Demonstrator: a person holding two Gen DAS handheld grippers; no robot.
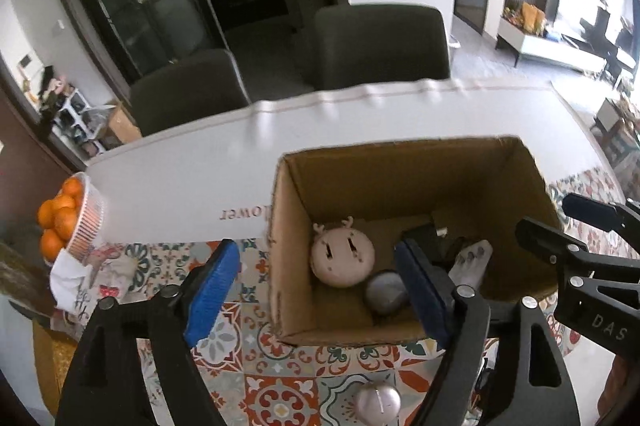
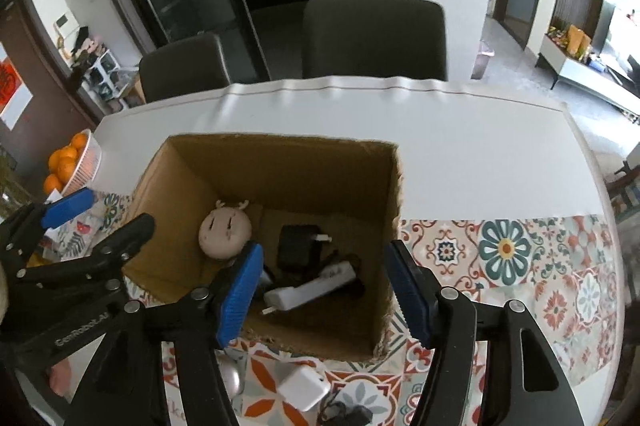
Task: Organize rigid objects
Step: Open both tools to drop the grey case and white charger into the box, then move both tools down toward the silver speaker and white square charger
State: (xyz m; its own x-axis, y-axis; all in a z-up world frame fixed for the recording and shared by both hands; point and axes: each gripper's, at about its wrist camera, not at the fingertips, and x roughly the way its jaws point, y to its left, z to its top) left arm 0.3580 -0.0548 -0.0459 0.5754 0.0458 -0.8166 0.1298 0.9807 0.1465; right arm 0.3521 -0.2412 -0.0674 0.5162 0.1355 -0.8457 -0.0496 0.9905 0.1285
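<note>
A table (image 2: 460,154) carries a cardboard box (image 2: 192,194). The box holds a round deer-face toy (image 1: 343,257), a black adapter (image 2: 297,246) and a white charger (image 2: 312,291). A white plug (image 2: 304,388) lies on the cloth just outside. Left gripper (image 1: 320,290) and right gripper (image 2: 324,296) both hover spread wide, holding nothing.

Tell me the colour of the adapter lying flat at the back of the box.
Black. The adapter shows best in the right wrist view, inside the box.
</note>
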